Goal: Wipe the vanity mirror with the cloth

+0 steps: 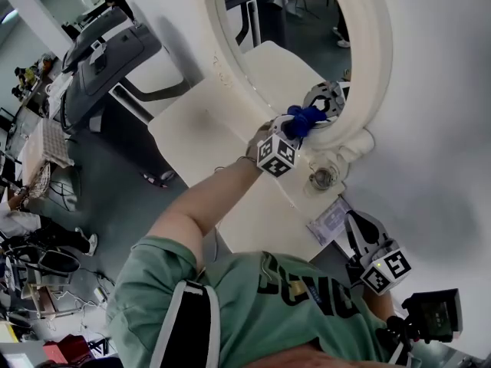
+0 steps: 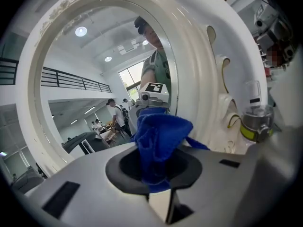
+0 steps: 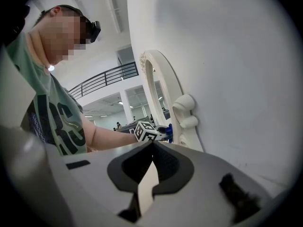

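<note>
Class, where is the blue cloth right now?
Head view, centre-right: the cloth is held in the left gripper, at the white mirror frame near its stand.

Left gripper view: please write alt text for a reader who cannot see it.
The left gripper is shut on a bunched blue cloth, held in front of a round vanity mirror with a thick white frame.

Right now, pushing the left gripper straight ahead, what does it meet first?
Likely the mirror glass, close to its white frame, with the blue cloth in the left gripper touching first; depth unclear.
</note>
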A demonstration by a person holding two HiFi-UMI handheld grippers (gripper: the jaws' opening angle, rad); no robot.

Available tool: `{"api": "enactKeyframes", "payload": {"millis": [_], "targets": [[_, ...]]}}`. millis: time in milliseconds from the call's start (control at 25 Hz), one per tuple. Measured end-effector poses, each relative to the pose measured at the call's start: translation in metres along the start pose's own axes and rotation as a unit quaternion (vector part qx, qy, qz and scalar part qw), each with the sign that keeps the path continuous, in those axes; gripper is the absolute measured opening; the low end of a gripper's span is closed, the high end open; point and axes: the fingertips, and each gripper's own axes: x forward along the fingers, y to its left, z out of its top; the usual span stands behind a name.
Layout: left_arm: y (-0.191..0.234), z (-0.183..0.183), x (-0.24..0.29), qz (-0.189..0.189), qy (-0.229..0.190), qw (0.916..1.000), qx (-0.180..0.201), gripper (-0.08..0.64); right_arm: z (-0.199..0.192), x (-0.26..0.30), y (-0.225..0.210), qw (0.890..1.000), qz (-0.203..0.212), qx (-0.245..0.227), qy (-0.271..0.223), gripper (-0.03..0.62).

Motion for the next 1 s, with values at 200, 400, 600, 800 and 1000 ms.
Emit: {"api": "enactKeyframes", "payload": {"millis": [200, 400, 600, 800, 1000], "targets": [[0.028, 0.011, -0.014, -0.009, -0.003, 0.9996, -0.026, 0.081, 0.011, 0.0, 0.0, 1.0, 0.002, -0.013, -0.021, 0.012], [0.159, 0.105, -0.069, 0.094, -0.08, 0.9922, -0.016, 0.082, 0.017, -0.008, -0.004, 0.999, 0.0, -0.017, -0.035, 0.012], [0.271, 0.228, -0.132, 0.2, -0.144, 0.9677, 0.053, 0.082, 0.019, -0.008, -0.006, 0.999, 0.002, -0.016, -0.051, 0.012], [0.323, 0.298, -0.151, 0.249, -0.144, 0.9551, 0.069, 0.083, 0.008, -0.008, -0.013, 0.998, 0.004, -0.009, -0.06, 0.012], [0.334, 0.307, -0.147, 0.253, -0.122, 0.9572, 0.069, 0.083, 0.005, -0.012, -0.016, 0.998, 0.004, 0.003, -0.062, 0.012]]}}
